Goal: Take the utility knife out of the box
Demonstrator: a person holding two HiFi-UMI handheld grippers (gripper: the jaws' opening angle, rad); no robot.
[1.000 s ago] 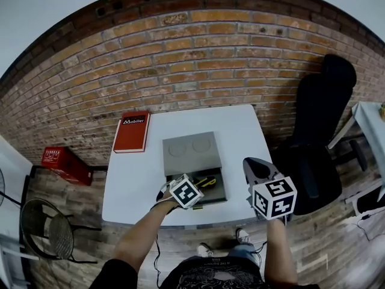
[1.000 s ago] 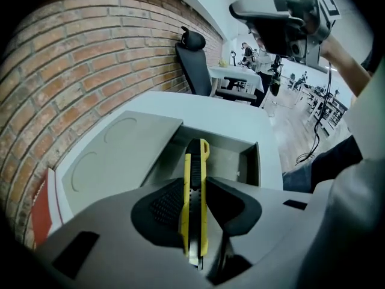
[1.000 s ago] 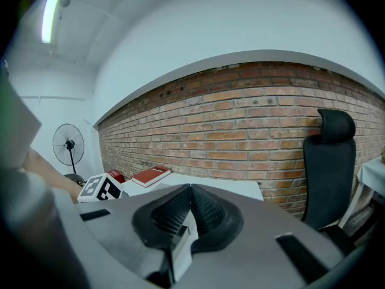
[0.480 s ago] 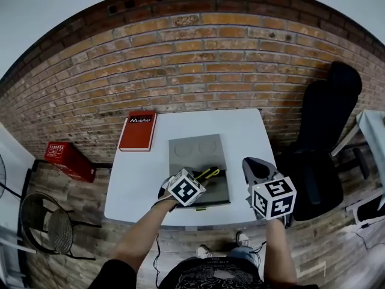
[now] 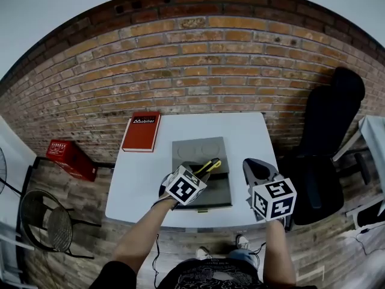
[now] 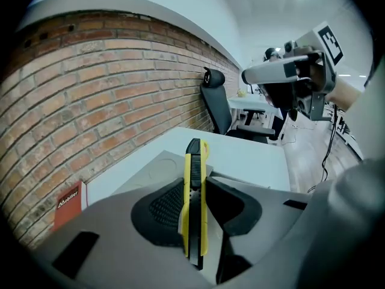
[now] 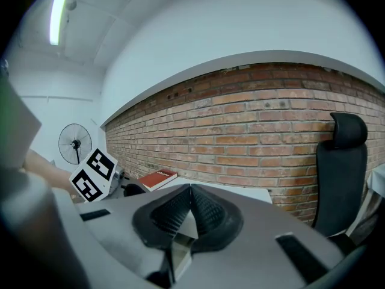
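Note:
My left gripper [image 5: 201, 172] is shut on a yellow and black utility knife [image 5: 210, 165], which hangs in the air above the open grey box [image 5: 218, 192]. In the left gripper view the knife [image 6: 195, 185] stands on edge between the two pads, its tip pointing away from me, and the left gripper [image 6: 195, 209] presses on both its sides. The box lid [image 5: 200, 149] lies flat behind the base. My right gripper [image 5: 252, 164] hovers to the right of the box, shut with nothing in it; its pads [image 7: 201, 206] meet in the right gripper view.
The box sits on a white table [image 5: 246, 131] against a brick wall. A red book [image 5: 141, 131] lies at the table's back left. A black office chair [image 5: 328, 137] stands to the right, a red crate [image 5: 70, 158] and a wire stool [image 5: 42, 221] to the left.
My left gripper has risen with the knife, lifting it out of the box base and up over the lid. The right gripper has hardly moved.

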